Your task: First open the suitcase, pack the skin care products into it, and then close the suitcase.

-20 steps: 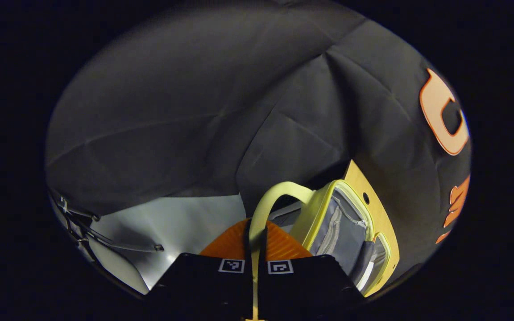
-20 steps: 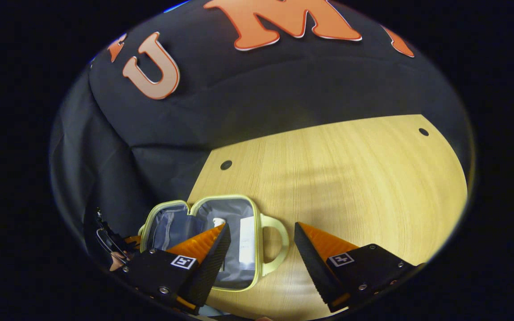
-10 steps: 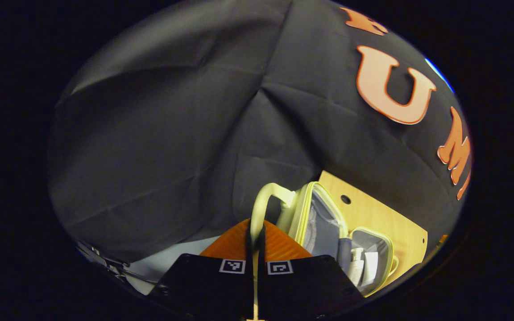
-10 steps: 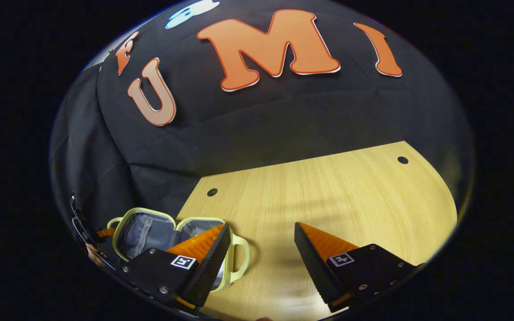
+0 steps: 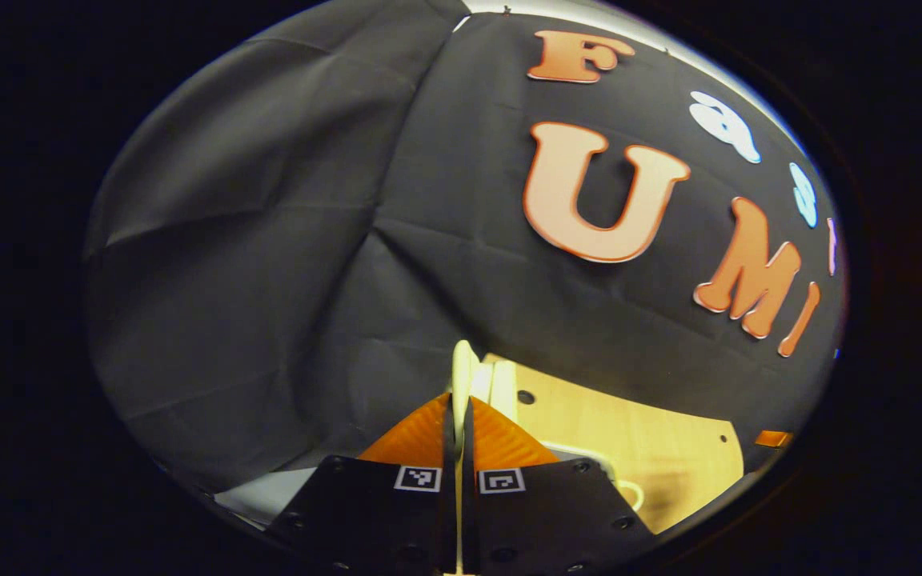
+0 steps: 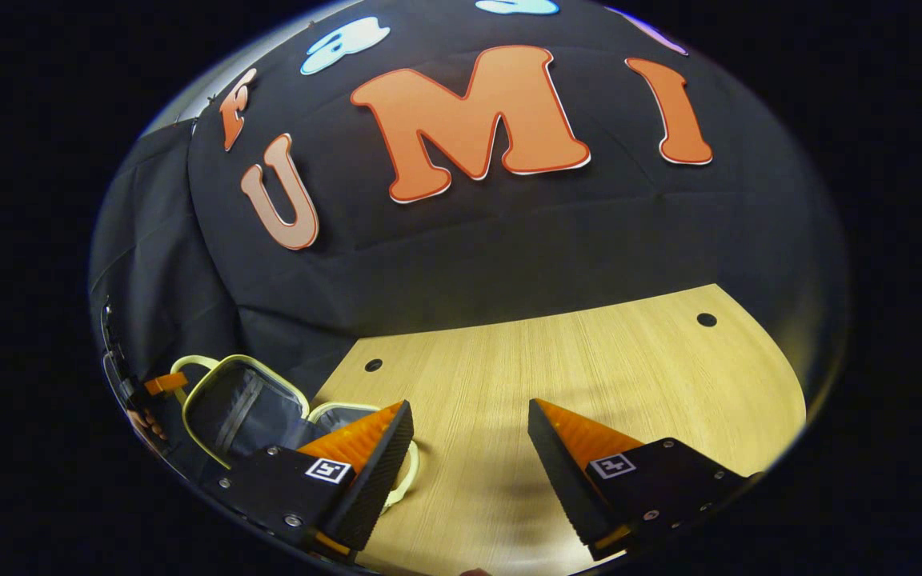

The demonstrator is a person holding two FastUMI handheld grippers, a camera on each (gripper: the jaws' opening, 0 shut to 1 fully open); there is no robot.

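While the lid half swings over, these lines run from nearest to farthest.

Left gripper (image 5: 458, 416): clamped on the pale handle (image 5: 461, 376), which rises edge-on between both fingers; in the right gripper view it shows small at the far left edge, at the lid's handle.
Right gripper (image 6: 469, 436): jaws wide apart with nothing between them, hovering over bare wood just beside the suitcase.
Suitcase (image 6: 225, 408): part open at the table's left end; its grey-lined lid half stands tilted up, the base half lies flat behind the right gripper's left finger. Contents are hidden from here.
Step in hand: judged to be closing the lid.
How to do it well: carry the handle in an arc about the hinge, not straight down, so the base does not slide; the free gripper could steady the base rim.
Risk: the thin handle may slip if twisted.
Table (image 6: 589, 376): light wood, bare to the far edge.
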